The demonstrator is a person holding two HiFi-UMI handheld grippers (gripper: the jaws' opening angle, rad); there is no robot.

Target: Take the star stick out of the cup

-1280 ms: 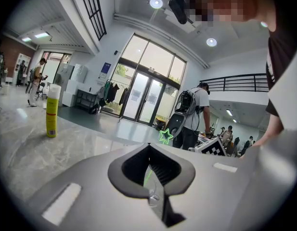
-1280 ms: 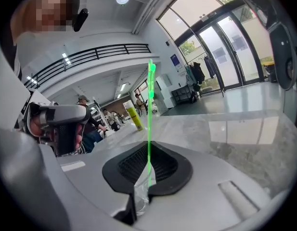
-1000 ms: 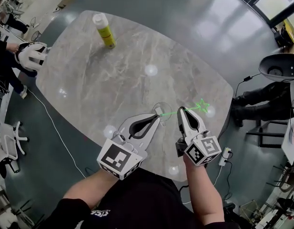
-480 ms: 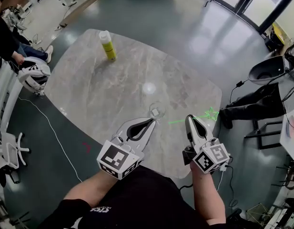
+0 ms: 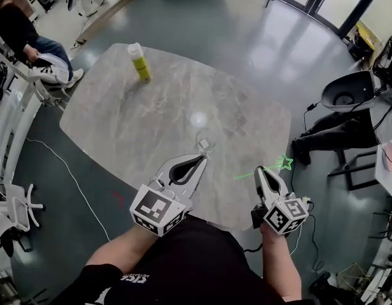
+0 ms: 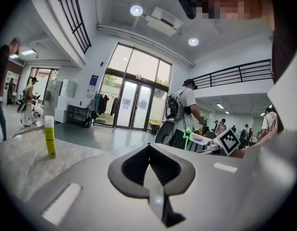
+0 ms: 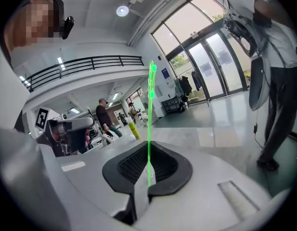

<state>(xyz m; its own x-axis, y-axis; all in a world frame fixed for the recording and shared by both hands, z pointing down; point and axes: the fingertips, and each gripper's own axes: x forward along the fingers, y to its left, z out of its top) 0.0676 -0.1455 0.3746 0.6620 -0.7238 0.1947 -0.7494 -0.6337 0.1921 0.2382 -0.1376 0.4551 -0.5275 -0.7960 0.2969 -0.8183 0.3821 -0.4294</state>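
Observation:
A clear cup (image 5: 206,138) stands on the grey stone table (image 5: 151,116), near its front edge. My left gripper (image 5: 202,153) is shut, its tips pinched on the cup's near rim. The green star stick (image 5: 262,170) is out of the cup and hangs over the table's right front edge, with its star (image 5: 285,162) pointing right. My right gripper (image 5: 265,170) is shut on the stick partway along it. In the right gripper view the stick (image 7: 149,134) rises straight up from between the closed jaws. The left gripper view shows the star (image 6: 187,133) off to the right.
A yellow bottle (image 5: 140,62) stands at the table's far left. A seated person (image 5: 21,30) and white chairs are at the left. Another person's legs (image 5: 329,135) and a round chair (image 5: 351,91) are at the right. A cable (image 5: 68,170) lies on the floor.
My right gripper has drawn the stick right and back toward me; its lower end has left the cup. The left gripper has stayed at the cup.

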